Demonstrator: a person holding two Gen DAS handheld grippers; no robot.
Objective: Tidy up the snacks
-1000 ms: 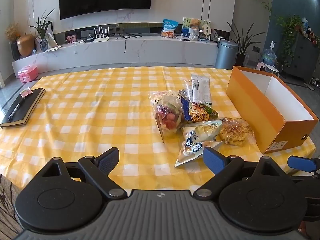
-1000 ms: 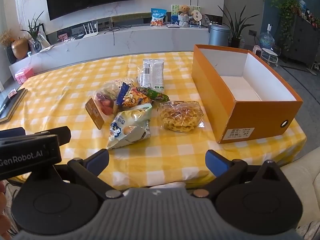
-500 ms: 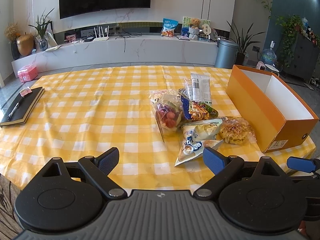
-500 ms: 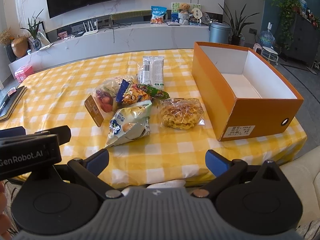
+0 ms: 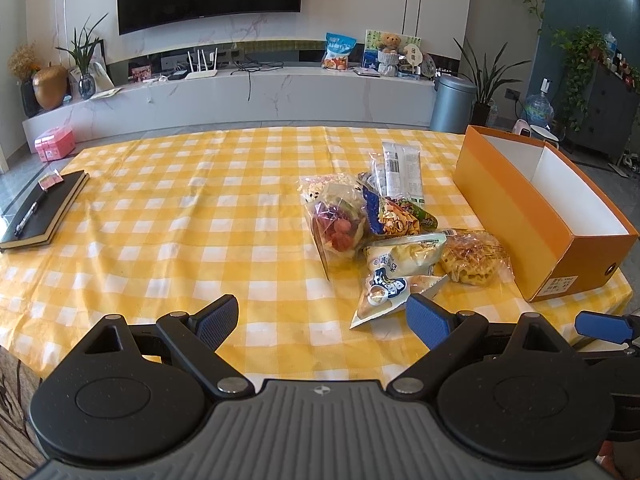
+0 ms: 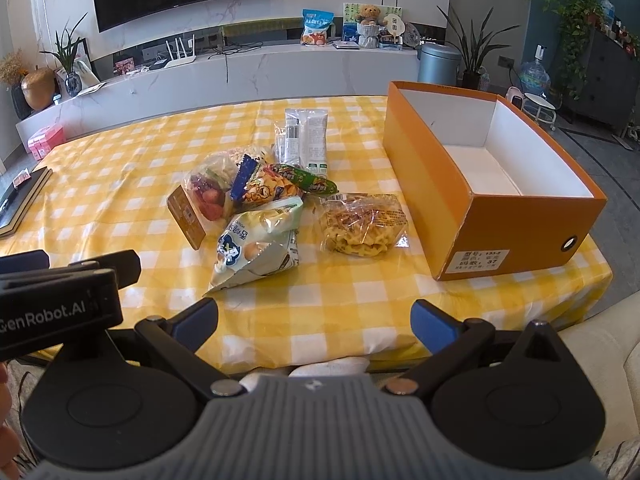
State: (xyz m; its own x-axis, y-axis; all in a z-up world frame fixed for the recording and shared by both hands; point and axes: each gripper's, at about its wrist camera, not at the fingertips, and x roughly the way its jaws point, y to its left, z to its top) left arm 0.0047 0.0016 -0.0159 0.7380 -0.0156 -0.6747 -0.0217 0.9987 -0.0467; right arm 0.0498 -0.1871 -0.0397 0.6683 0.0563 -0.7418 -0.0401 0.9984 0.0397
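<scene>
A: Snacks lie in a heap on the yellow checked table, just left of the orange box. The box is open, and I see nothing in it.

B: And the tongs?

A: The left gripper and the right gripper both hang at the near table edge, jaws wide apart, holding nothing.

B: Smaller things?

A: A black notebook with a pen on top, far left.

"GenRobot.AI" on left claw, "37" on orange box label
</scene>
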